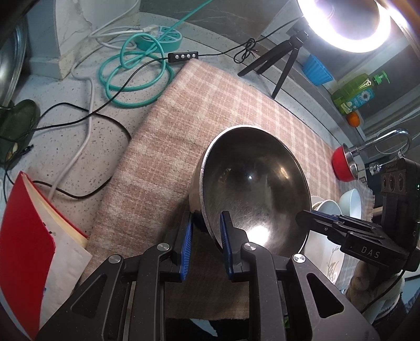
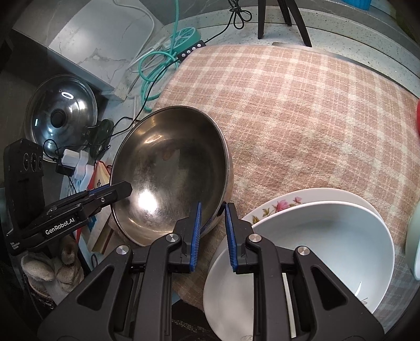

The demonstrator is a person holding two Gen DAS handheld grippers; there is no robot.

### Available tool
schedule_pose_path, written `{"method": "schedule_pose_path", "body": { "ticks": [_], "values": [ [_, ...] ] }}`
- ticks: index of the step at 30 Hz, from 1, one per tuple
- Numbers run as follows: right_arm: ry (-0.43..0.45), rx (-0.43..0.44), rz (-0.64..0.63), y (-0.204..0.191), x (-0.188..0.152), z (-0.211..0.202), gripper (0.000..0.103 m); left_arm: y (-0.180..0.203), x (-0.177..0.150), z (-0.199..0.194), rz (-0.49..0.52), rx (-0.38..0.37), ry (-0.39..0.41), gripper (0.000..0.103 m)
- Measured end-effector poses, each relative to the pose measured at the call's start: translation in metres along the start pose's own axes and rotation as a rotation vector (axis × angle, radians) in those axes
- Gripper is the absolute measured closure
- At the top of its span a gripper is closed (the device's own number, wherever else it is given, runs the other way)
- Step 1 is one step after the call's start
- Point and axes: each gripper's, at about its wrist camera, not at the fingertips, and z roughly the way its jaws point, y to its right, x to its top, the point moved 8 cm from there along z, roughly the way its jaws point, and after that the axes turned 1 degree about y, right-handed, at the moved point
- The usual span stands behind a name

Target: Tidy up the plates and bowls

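Two grippers clasp one stainless steel bowl (image 1: 252,188) from opposite sides of its rim: the left gripper (image 1: 206,236) has one blue pad inside the bowl and one outside on its near edge, and the right gripper (image 2: 212,225) pinches the rim the same way on the far side. The bowl is tilted over the pink plaid cloth (image 1: 183,131) that covers the speckled countertop (image 1: 65,131). Just beside it on the right lies a white bowl (image 2: 328,241) resting on a floral plate (image 2: 283,203) and a plain white plate (image 2: 228,288). Further off are a coiled teal cable (image 1: 131,76), a red book (image 1: 23,236), a pot lid (image 2: 63,115) and a lit ring light (image 1: 346,23) on its tripod.
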Motion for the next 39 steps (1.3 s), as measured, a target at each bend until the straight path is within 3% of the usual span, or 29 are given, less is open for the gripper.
{"method": "schedule_pose_path", "body": {
  "ticks": [6,13,29,39],
  "values": [
    [0.012,-0.004,-0.011,-0.003,0.0,-0.003,0.082,0.0,0.001,0.0,0.002,0.004,-0.002,0.084],
    [0.064,-0.016,-0.014,-0.002,0.004,-0.016,0.064,0.002,0.005,-0.007,0.035,0.028,0.029,0.084],
    [0.179,-0.032,0.026,0.019,0.011,-0.066,0.064,0.018,0.027,-0.024,0.072,0.056,0.112,0.079],
    [0.262,-0.085,0.085,0.069,0.001,-0.121,0.064,0.05,0.042,-0.039,0.111,0.018,0.169,0.079]
  ]
}}
